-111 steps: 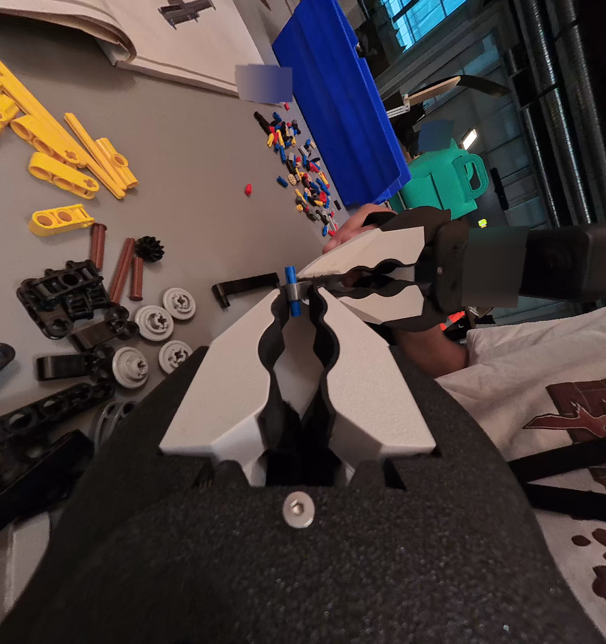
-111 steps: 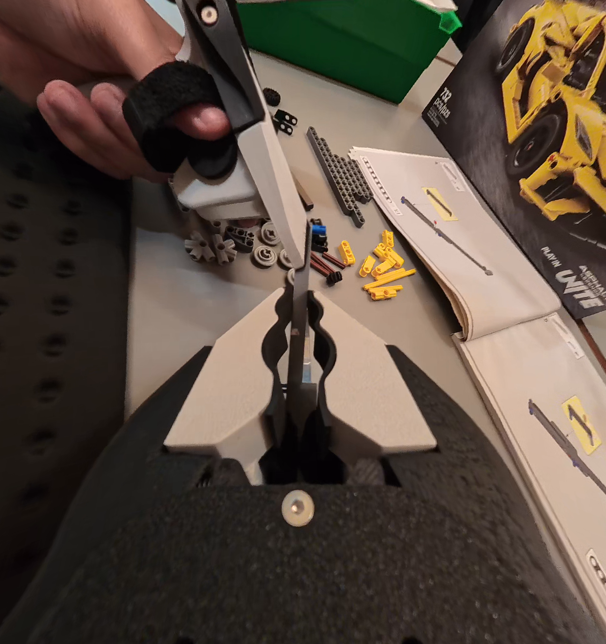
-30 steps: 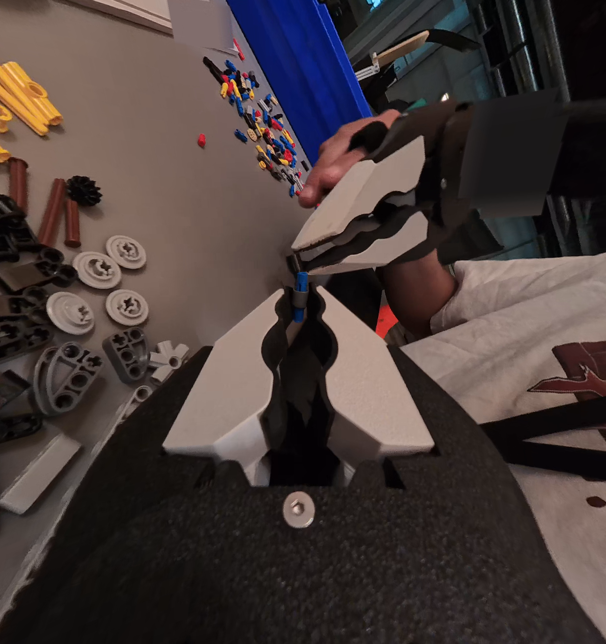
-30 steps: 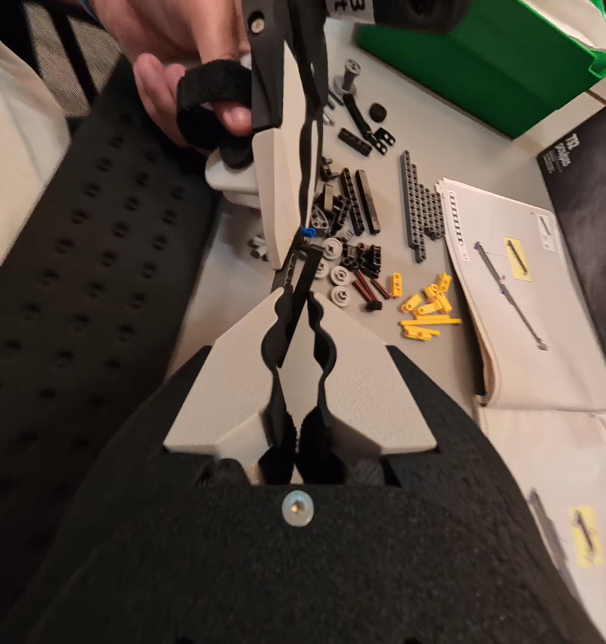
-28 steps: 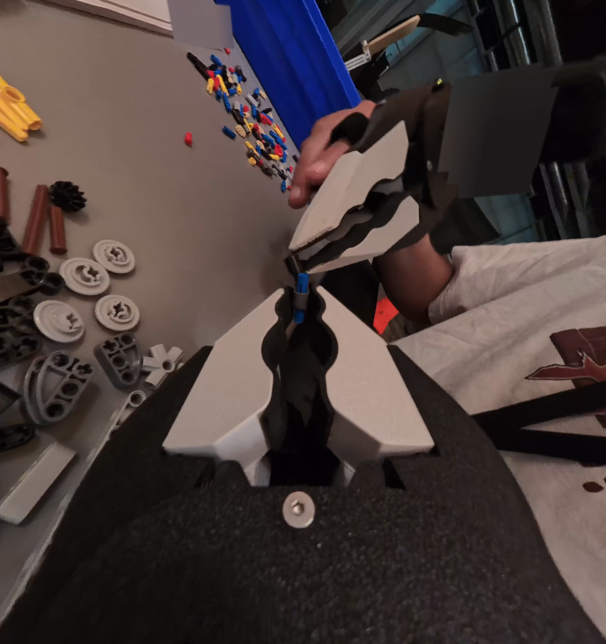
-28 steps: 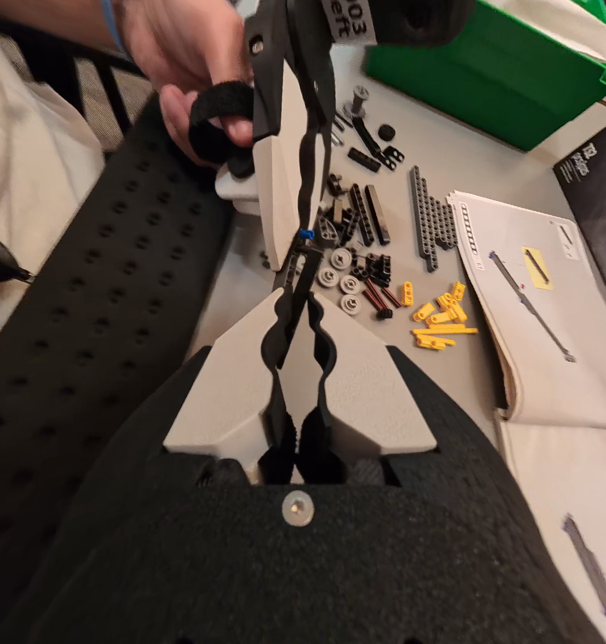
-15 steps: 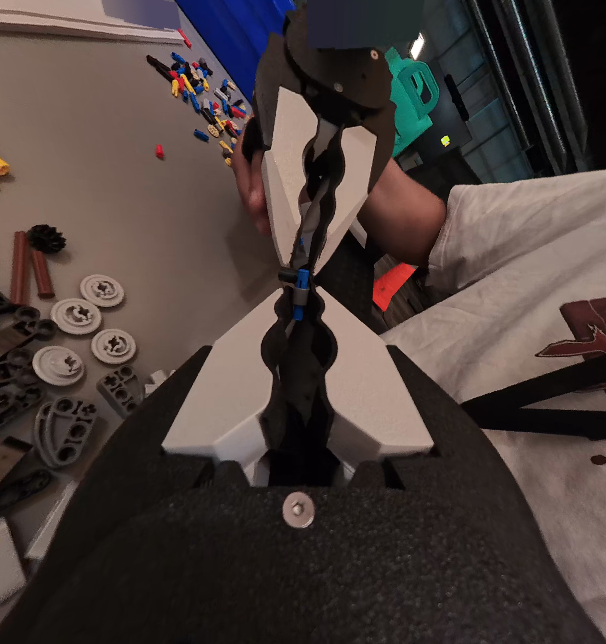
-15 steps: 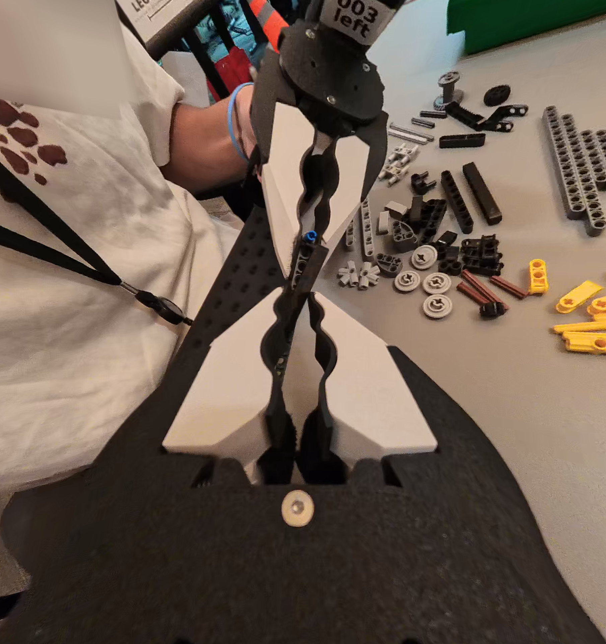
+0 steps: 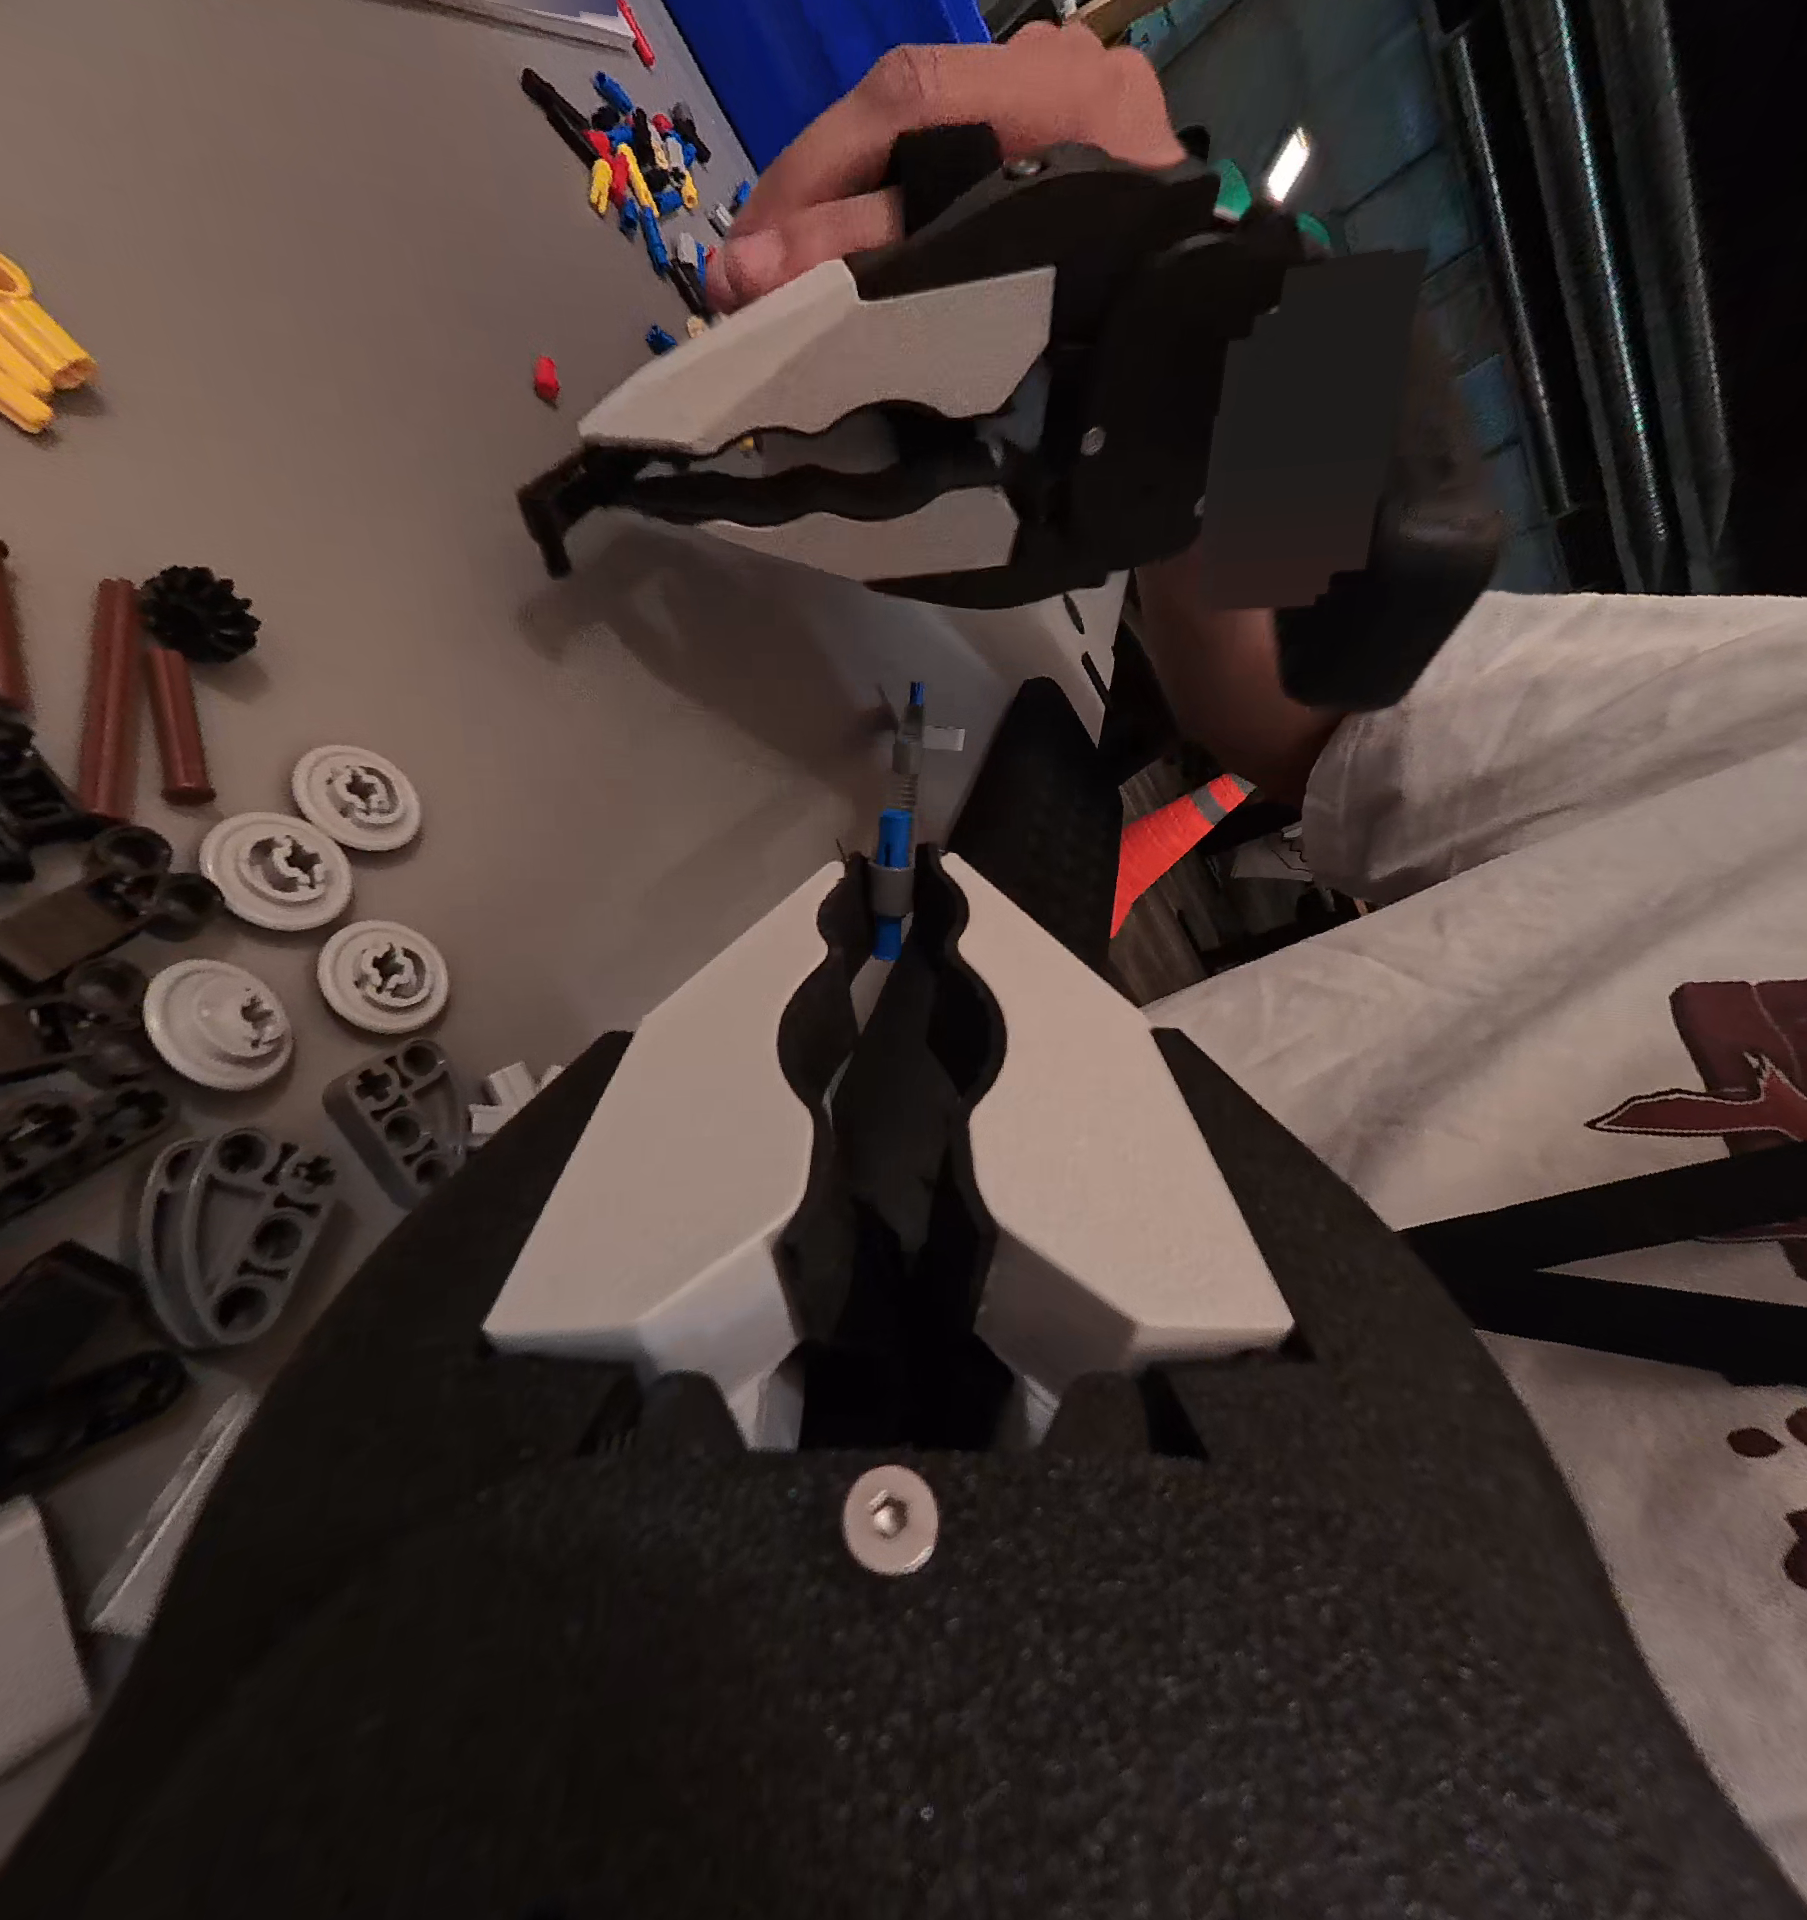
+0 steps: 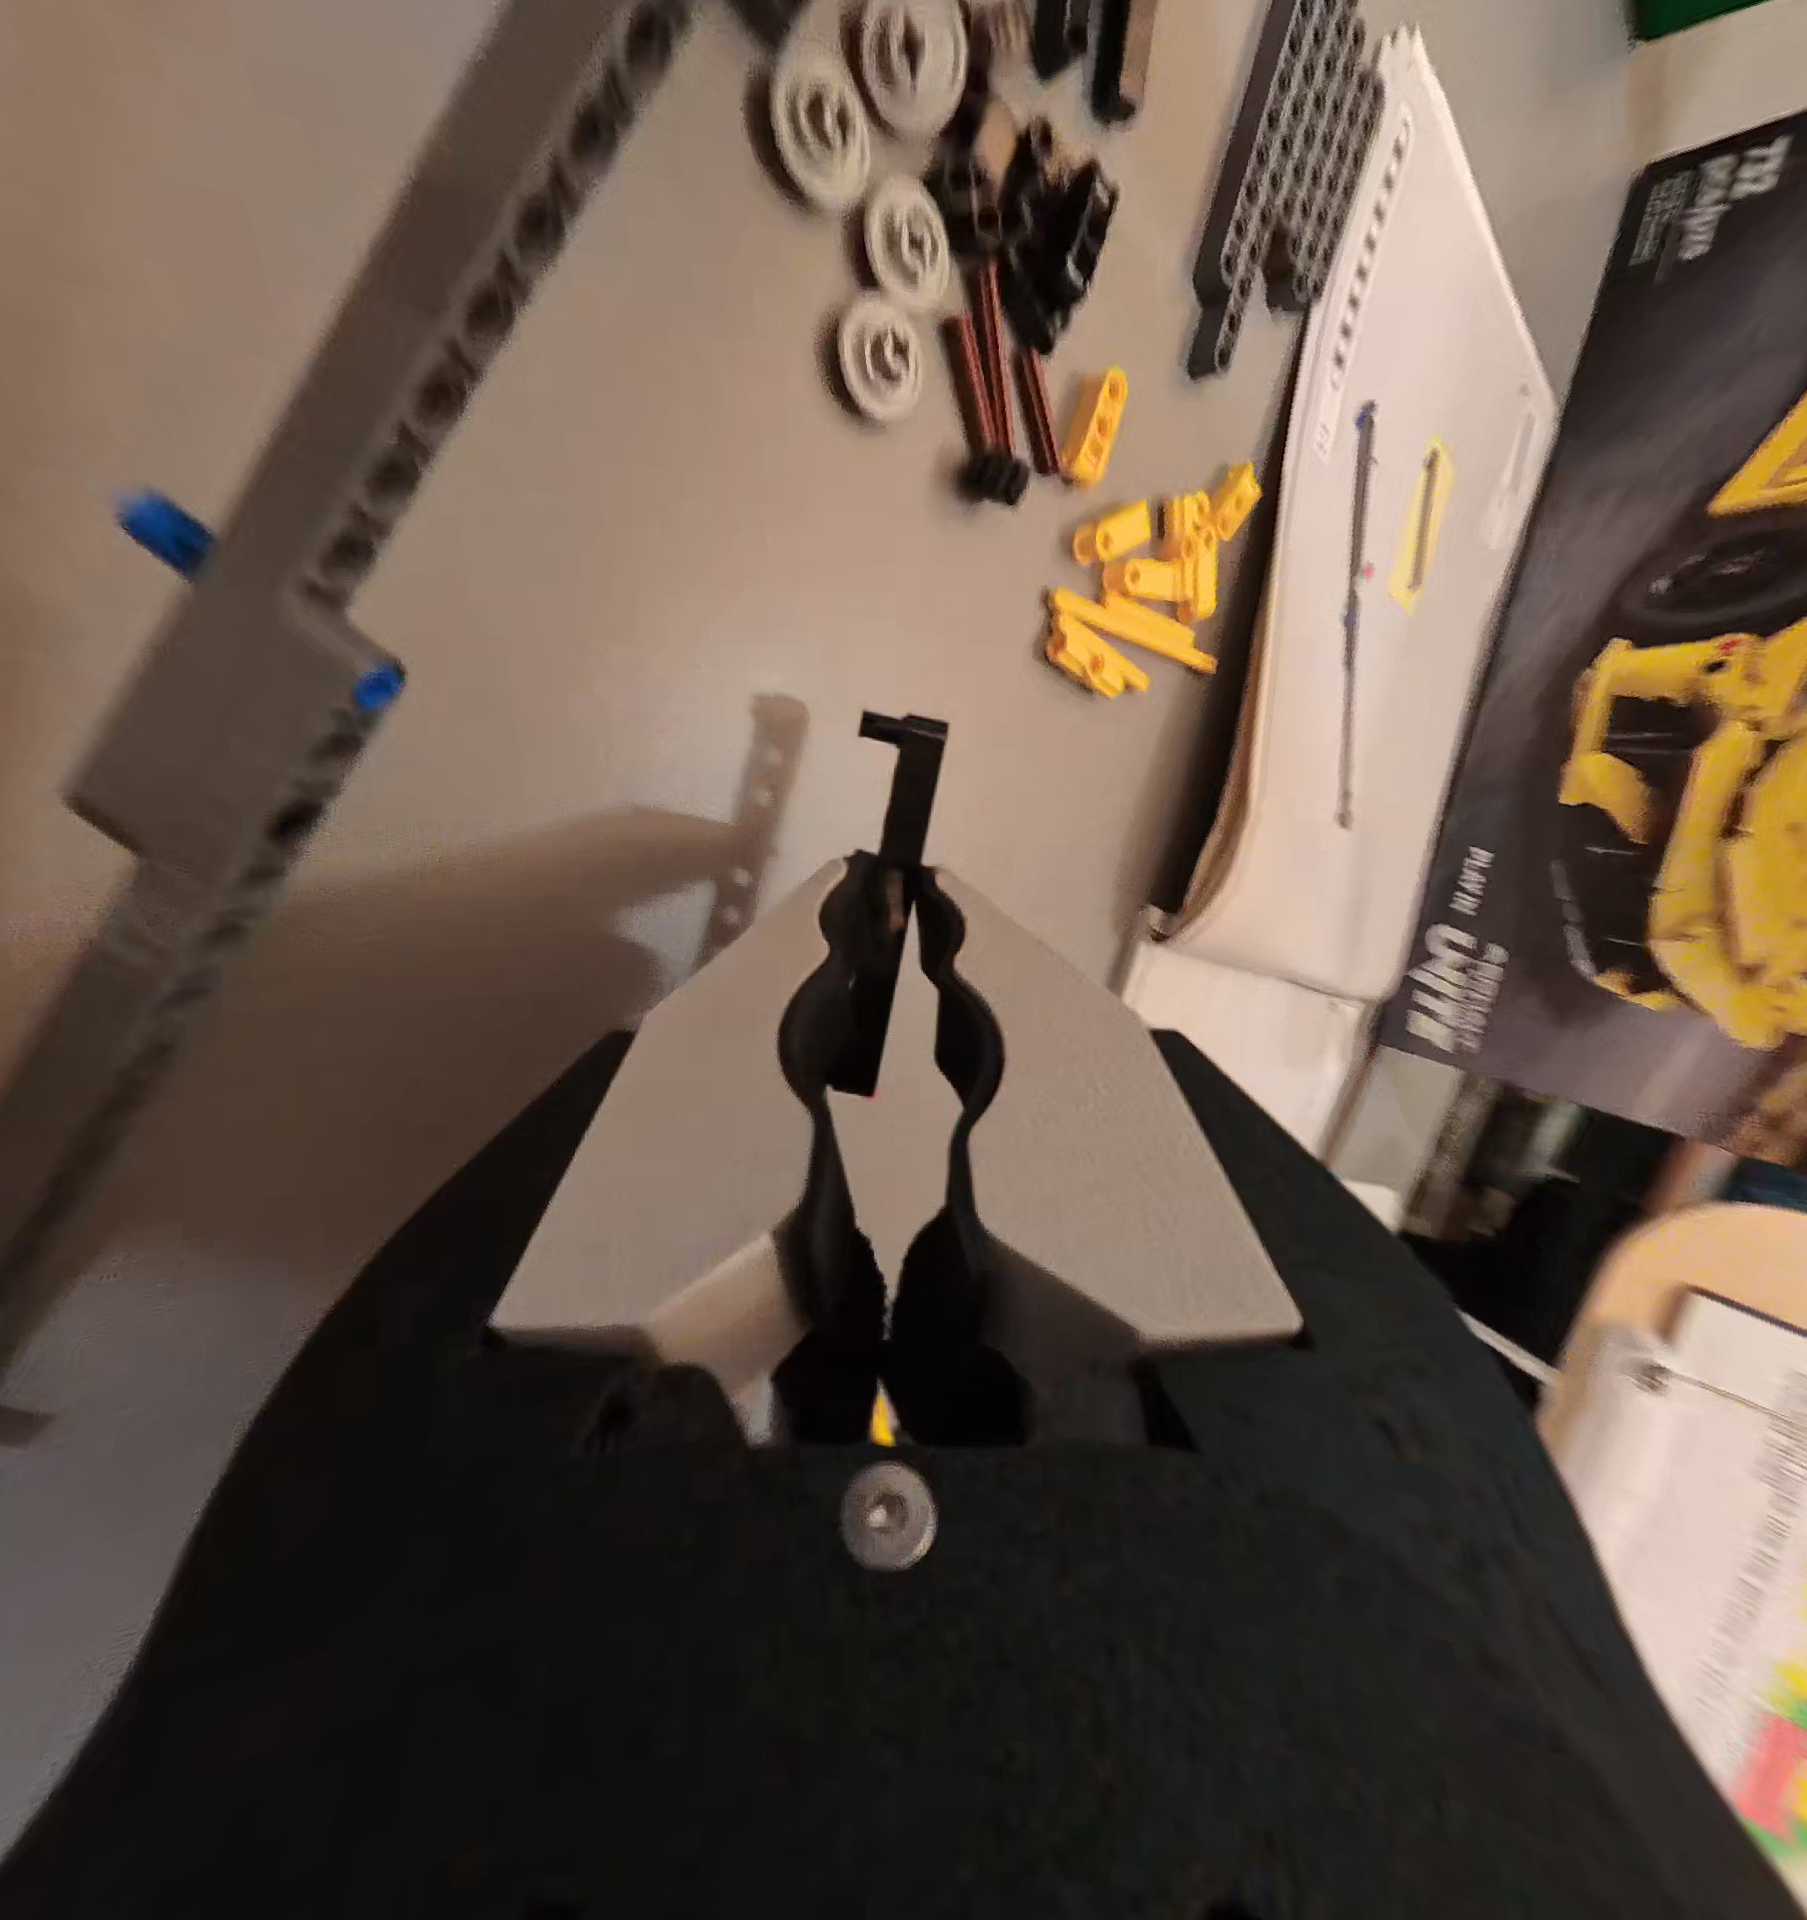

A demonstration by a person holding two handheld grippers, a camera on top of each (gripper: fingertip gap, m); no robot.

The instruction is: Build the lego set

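L wrist view: left gripper (image 9: pixel 891 868) at frame centre, jaws pressed together on a small blue pin (image 9: pixel 888 883) w/ a grey collar, pin end poking out past the tips. Right gripper (image 9: pixel 608 483) sits in upper centre, lying sideways, a hand (image 9: pixel 940 135) on top of it; it pinches a black bar (image 9: pixel 556 509) whose bent end sticks out left over the grey table (image 9: pixel 359 416). The two grippers are apart, not touching. Left side of frame: grey round discs (image 9: pixel 275 868), brown rods (image 9: pixel 109 696), a black gear (image 9: pixel 198 615), yellow pieces (image 9: pixel 5 343) at upper left, small mixed-colour bits (image 9: pixel 639 166) at top by a blue bin (image 9: pixel 826 52).

R wrist view (blurred): right gripper (image 10: pixel 891 878) at centre, clamped on the black bar (image 10: pixel 904 800), hooked end up. Long grey beam (image 10: pixel 255 623) w/ blue pins at left, booklet (image 10: pixel 1398 520) and box (image 10: pixel 1709 623) at right.
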